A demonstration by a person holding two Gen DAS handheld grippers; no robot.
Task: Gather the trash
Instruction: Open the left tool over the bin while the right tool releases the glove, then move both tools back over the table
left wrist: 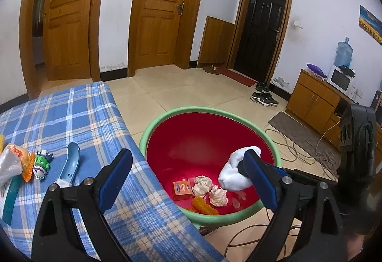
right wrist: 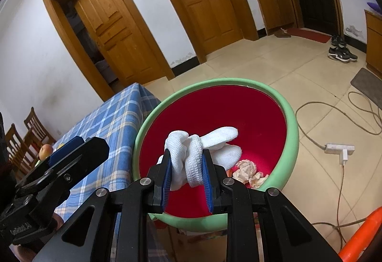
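Visibly knotted white knit glove [right wrist: 198, 154], bunched

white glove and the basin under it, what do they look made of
White glove: knitted cotton-like fabric, matte; a ribbed cuff and woven texture show between the right gripper's fingers. Basin: probably plastic, with a smooth glossy red inside and a pale green rim.

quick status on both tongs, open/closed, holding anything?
Left tongs: open, nothing between them.
Right tongs: closed on the white glove, over the red basin.
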